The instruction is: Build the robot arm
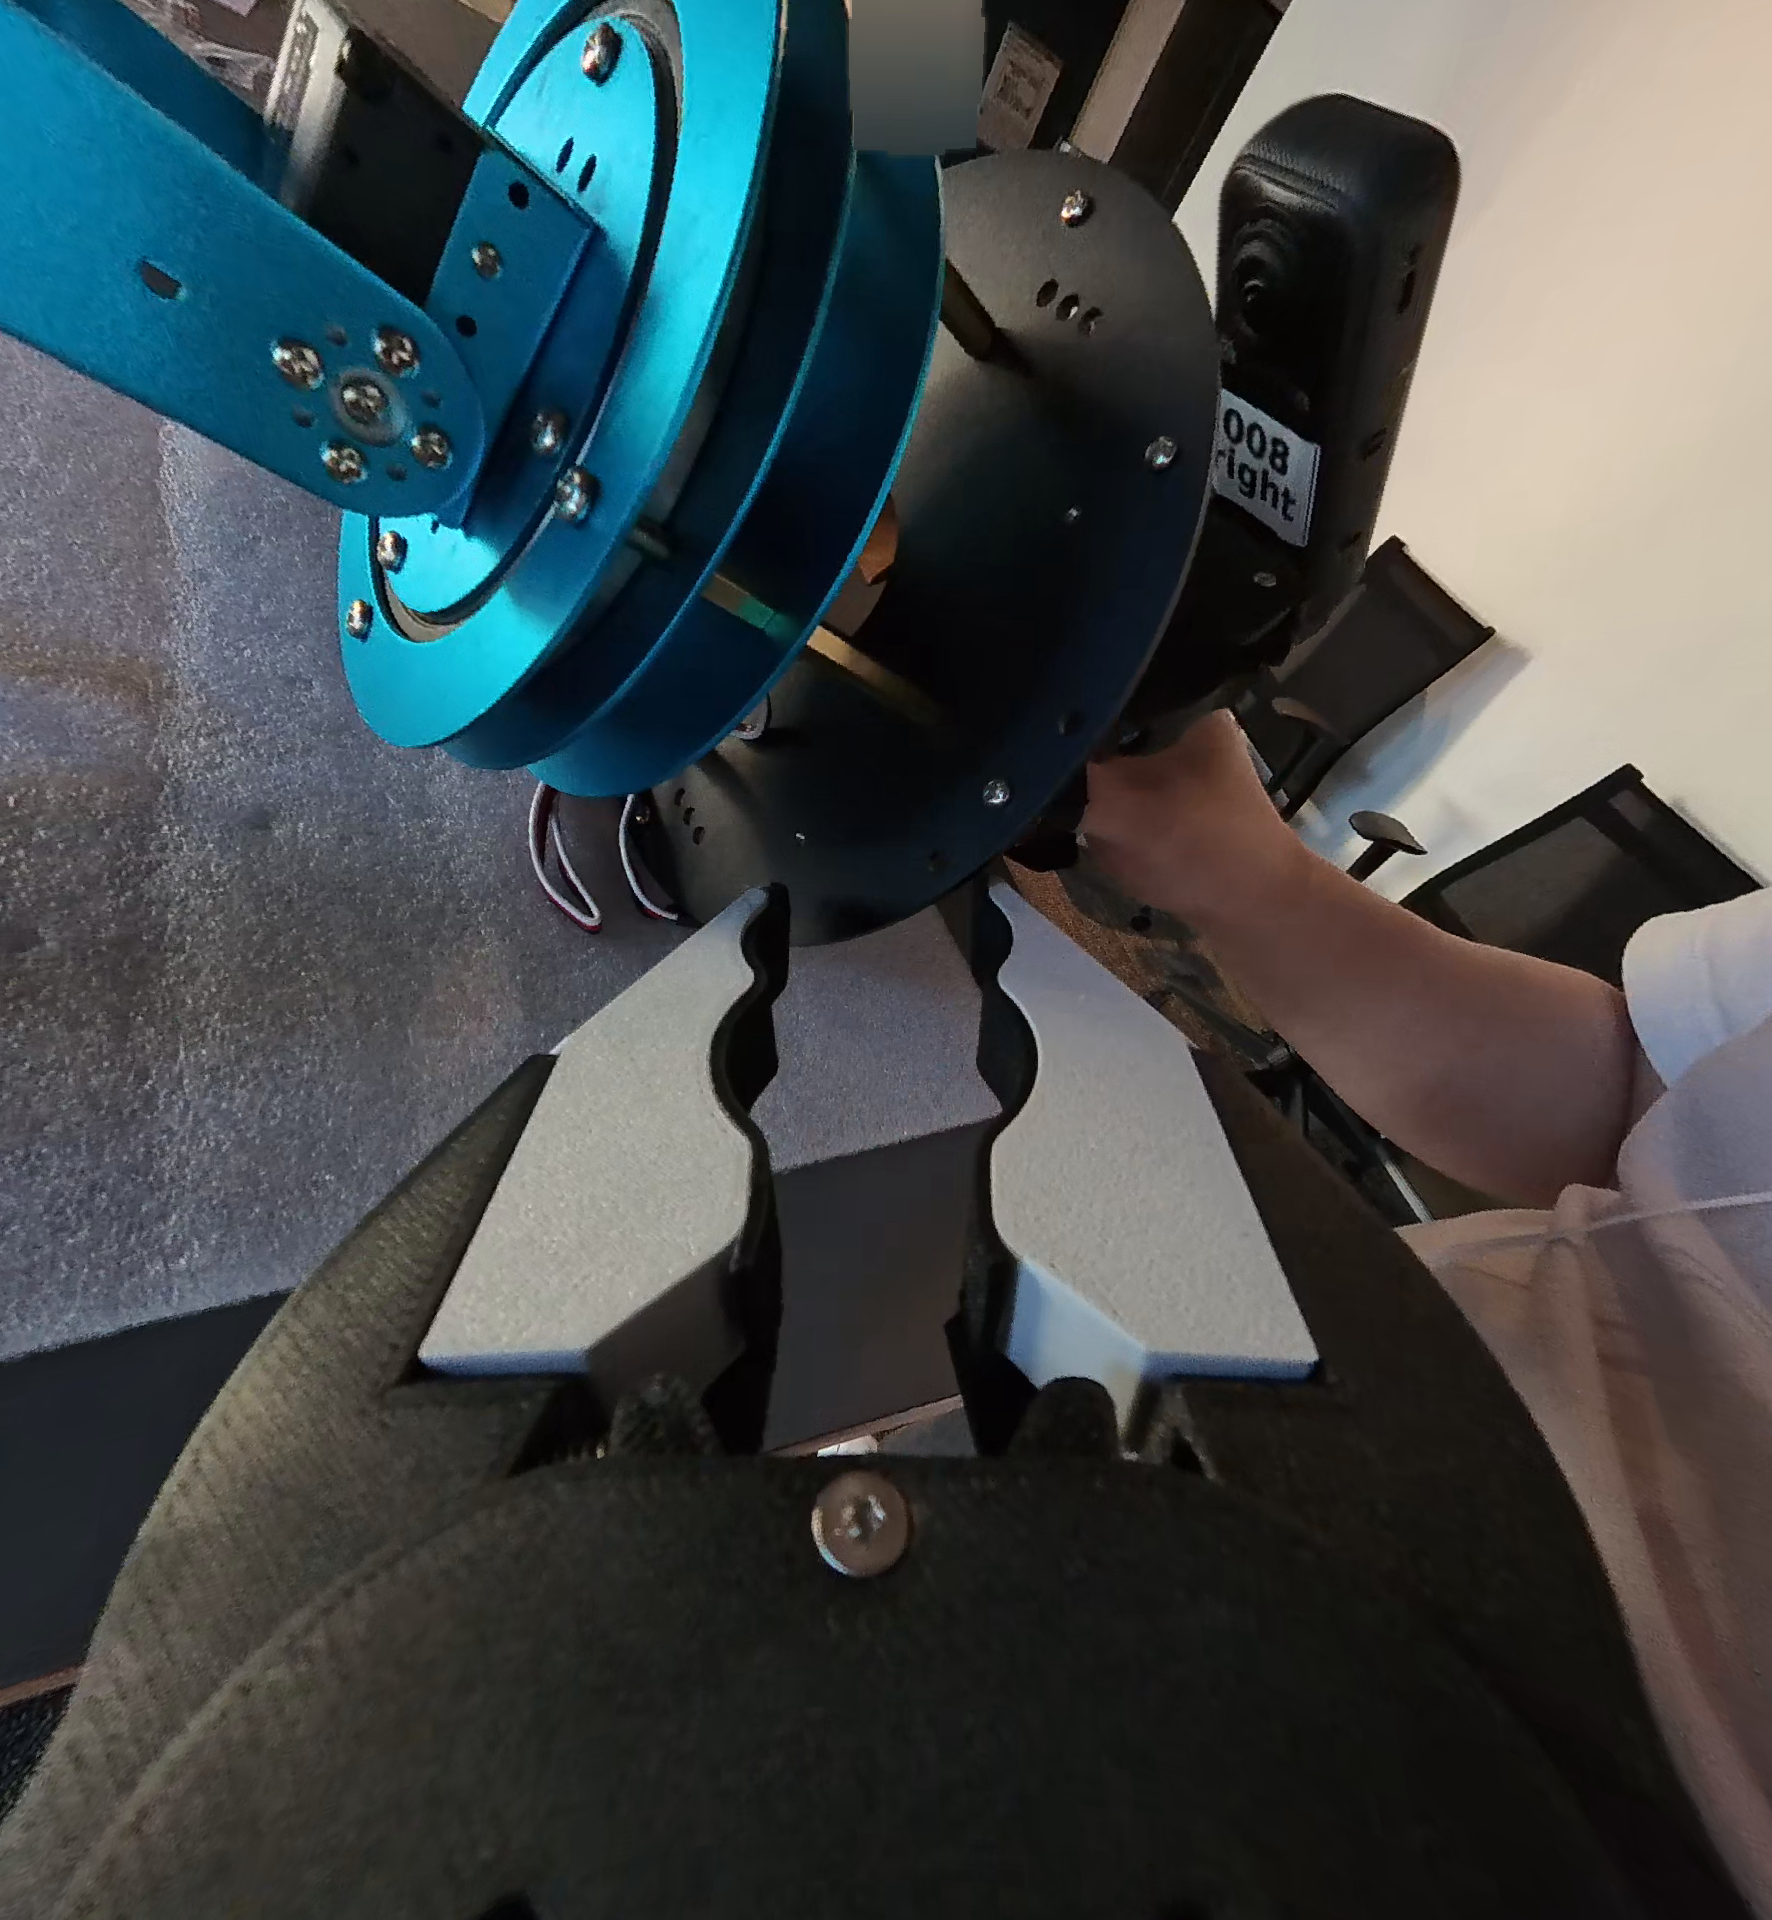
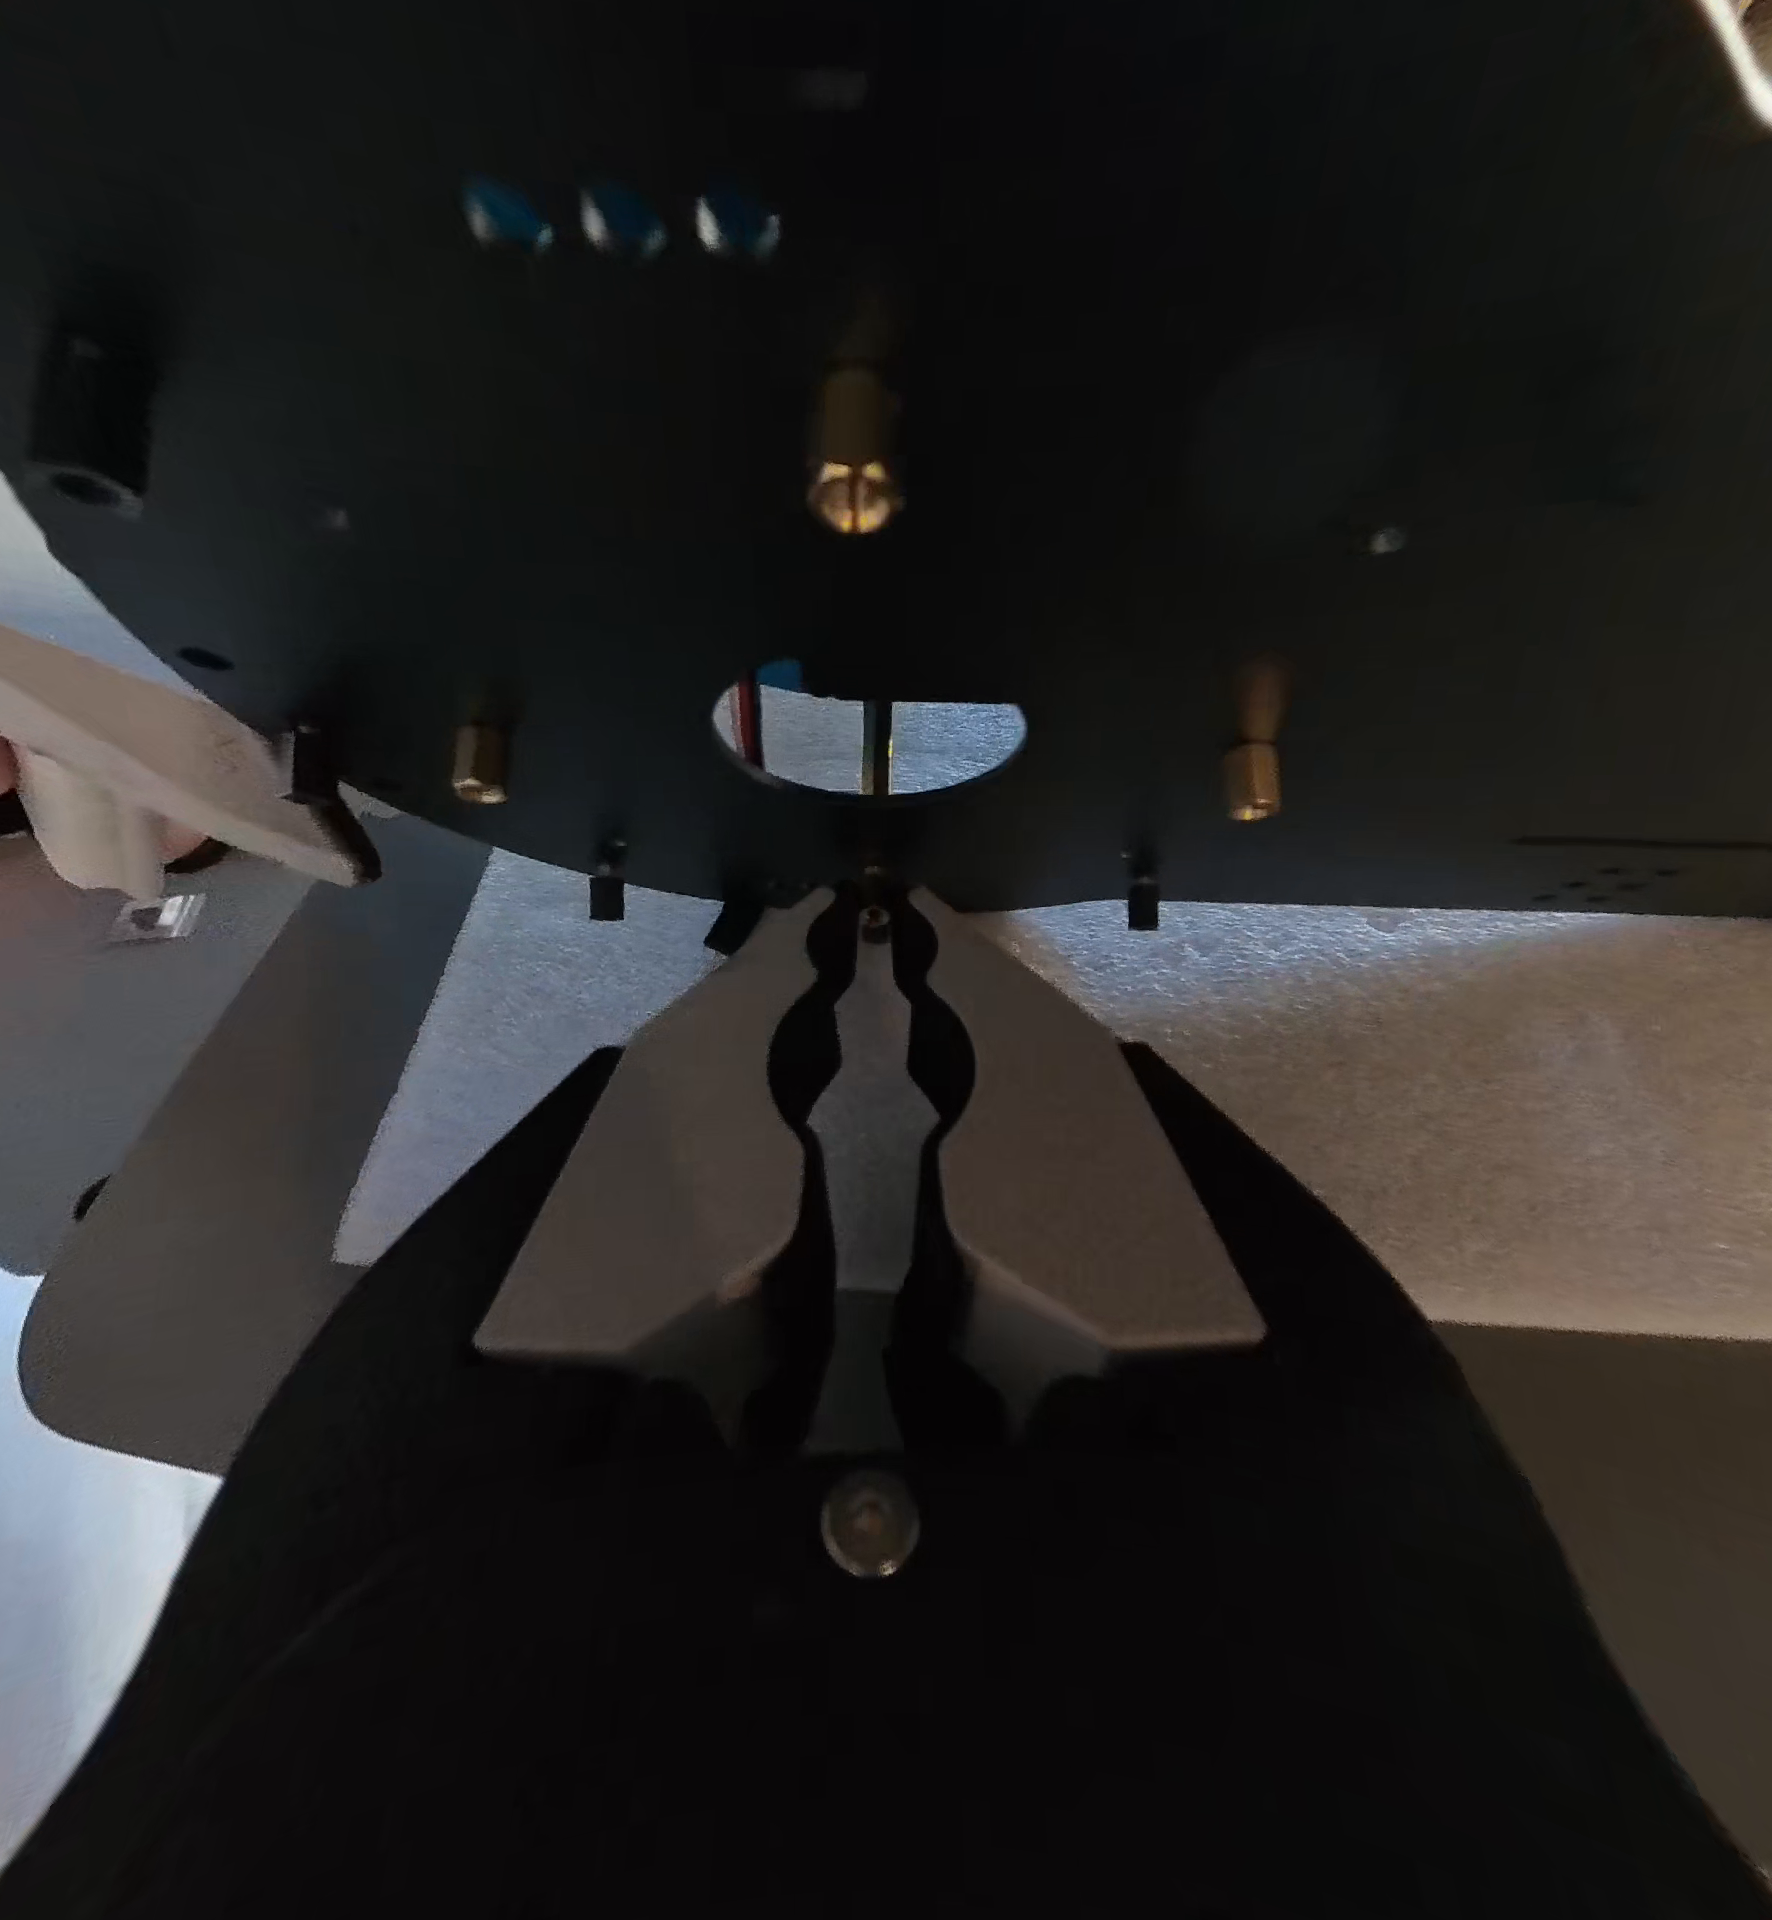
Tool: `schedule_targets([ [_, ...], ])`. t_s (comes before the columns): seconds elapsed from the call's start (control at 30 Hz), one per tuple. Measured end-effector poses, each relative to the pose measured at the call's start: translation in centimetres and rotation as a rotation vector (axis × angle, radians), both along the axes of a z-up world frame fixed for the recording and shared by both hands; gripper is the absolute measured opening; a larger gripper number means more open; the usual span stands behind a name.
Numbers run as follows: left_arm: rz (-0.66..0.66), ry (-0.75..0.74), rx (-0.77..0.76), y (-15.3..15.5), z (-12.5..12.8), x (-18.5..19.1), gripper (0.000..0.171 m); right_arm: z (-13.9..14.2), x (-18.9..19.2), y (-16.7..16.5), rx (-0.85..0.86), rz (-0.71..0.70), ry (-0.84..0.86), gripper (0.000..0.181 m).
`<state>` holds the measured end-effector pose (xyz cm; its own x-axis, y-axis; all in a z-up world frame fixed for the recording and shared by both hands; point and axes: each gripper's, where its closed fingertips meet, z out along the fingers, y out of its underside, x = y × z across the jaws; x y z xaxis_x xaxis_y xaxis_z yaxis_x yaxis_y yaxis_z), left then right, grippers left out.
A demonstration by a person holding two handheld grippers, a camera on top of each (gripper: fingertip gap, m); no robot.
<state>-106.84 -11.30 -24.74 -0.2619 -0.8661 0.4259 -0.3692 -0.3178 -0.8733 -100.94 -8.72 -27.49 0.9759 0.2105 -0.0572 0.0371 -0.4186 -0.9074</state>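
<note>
A round base plate [image 1: 1048, 540] stands tilted on edge over a foam sheet [image 1: 186, 935], its rim between the tips of the left gripper [image 1: 877, 914]. Stacked discs [image 1: 653, 416] sit on the plate's left face; the right gripper [image 2: 871, 904] meets its lower rim from behind.

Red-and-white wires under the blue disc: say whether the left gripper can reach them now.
Probably not directly: the left gripper straddles the rim of the black plate, and the wires sit beyond it, leftward.
</note>
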Motion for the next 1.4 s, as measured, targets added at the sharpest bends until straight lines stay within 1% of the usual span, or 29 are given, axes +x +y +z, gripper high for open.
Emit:
schedule_targets([
  [0.13, 0.002, -0.002, -0.001, -0.01, 0.02, -0.01, 0.033, -0.02, -0.02, -0.03, 0.022, 0.011, 0.042, 0.004],
  [0.2, 0.003, -0.005, -0.001, -0.01, 0.08, -0.02, 0.033, -0.07, 0.00, -0.03, 0.043, 0.019, 0.010, 0.004],
  [0.37, 0.003, -0.011, -0.005, 0.04, 0.18, -0.07, 0.033, -0.19, 0.10, 0.01, 0.059, -0.001, -0.145, 0.004],
  [0.53, 0.005, -0.015, -0.010, 0.04, 0.19, -0.07, 0.033, -0.20, 0.11, 0.04, 0.052, -0.009, -0.158, 0.004],
  [0.63, 0.004, -0.016, -0.016, 0.08, 0.17, -0.11, 0.033, -0.22, 0.09, 0.04, 0.045, -0.012, -0.124, 0.004],
  [0.77, 0.001, -0.017, -0.016, 0.13, 0.17, -0.15, 0.033, -0.23, -0.05, 0.02, 0.031, 0.015, 0.004, 0.004],
  [1.07, -0.008, -0.025, -0.014, 0.35, 0.56, -0.42, 0.033, -0.23, -0.15, -0.01, -0.007, 0.024, 0.131, 0.005],
  [1.13, -0.010, -0.026, -0.012, 0.45, 0.62, -0.51, 0.033, -0.22, -0.14, 0.00, -0.011, 0.025, 0.139, 0.005],
  [1.27, -0.013, -0.027, -0.010, 0.58, 0.66, -0.59, 0.033, -0.23, -0.01, 0.04, 0.002, 0.008, 0.090, 0.004],
  [1.4, -0.014, -0.028, -0.011, 0.58, 0.67, -0.61, 0.033, -0.15, 0.02, 0.02, 0.007, 0.007, 0.127, 0.005],
])
